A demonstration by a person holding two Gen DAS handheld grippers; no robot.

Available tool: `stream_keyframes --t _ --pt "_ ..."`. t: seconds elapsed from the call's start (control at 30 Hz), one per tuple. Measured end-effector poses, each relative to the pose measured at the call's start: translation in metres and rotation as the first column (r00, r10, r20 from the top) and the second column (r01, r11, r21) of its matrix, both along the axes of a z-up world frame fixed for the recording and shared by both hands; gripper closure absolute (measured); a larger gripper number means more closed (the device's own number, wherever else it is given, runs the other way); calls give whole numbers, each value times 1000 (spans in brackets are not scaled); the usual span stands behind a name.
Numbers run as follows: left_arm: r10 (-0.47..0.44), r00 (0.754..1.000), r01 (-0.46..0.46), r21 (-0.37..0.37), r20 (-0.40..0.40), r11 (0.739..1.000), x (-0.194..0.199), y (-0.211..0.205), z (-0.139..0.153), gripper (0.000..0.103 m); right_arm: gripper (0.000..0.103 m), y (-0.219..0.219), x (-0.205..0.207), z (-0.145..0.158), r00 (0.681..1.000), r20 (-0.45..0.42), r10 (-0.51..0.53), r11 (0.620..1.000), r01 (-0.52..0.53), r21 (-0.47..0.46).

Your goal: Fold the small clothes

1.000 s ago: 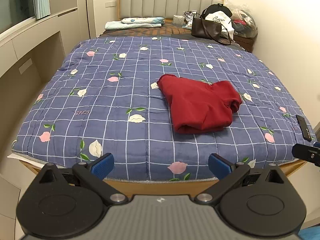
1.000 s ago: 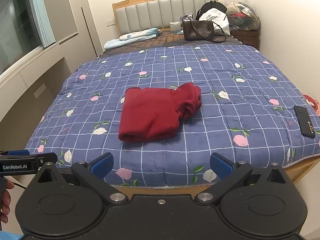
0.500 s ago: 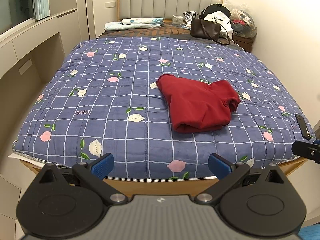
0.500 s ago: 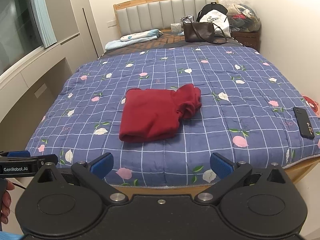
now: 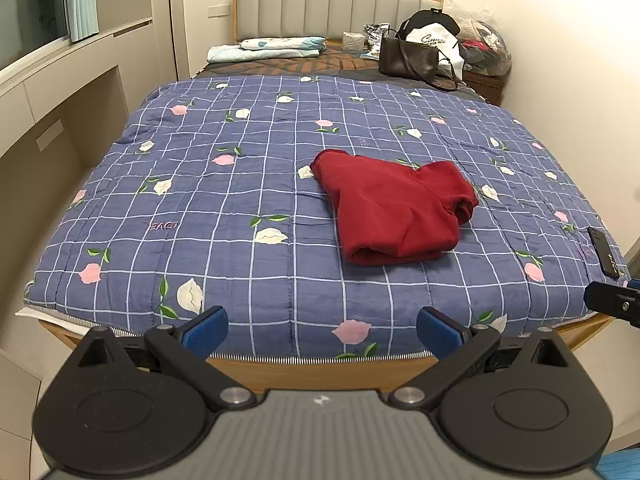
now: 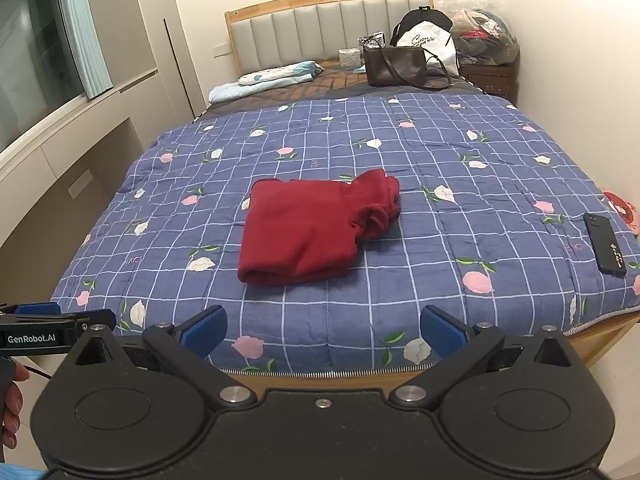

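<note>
A dark red garment (image 5: 394, 210) (image 6: 312, 230) lies folded into a thick rectangle on the blue flowered quilt (image 5: 224, 200) (image 6: 460, 184), a bunched sleeve or collar sticking out at its right side. My left gripper (image 5: 322, 326) hangs open over the foot edge of the bed, well short of the garment, with nothing between its blue pads. My right gripper (image 6: 324, 326) is likewise open and empty at the foot edge, the garment ahead and slightly left. Each gripper shows at the edge of the other's view.
A black phone (image 5: 604, 252) (image 6: 604, 248) lies near the quilt's right edge. At the headboard sit a brown handbag (image 6: 396, 66), a white bag, folded light bedding (image 5: 272, 48) and a clothes pile on a nightstand. A cabinet ledge runs along the left wall; a hand (image 6: 12, 400) shows lower left.
Both grippers have drifted back and slightly up from the bed, so the garment sits a little farther off. Nothing on the quilt moved; both stay open.
</note>
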State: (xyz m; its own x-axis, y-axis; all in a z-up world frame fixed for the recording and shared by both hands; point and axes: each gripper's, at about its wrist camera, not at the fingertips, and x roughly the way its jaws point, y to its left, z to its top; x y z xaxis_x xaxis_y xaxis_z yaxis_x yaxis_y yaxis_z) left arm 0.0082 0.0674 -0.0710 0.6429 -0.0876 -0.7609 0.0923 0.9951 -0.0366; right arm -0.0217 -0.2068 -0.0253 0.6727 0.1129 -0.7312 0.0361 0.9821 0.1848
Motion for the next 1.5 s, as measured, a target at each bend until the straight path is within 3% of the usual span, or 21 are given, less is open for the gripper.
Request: stream_keyframes --t 1.5 --pt "-16 1000 16 -2 9 1000 -3 5 4 1 1 5 -8 6 999 19 -27 1000 27 -6"
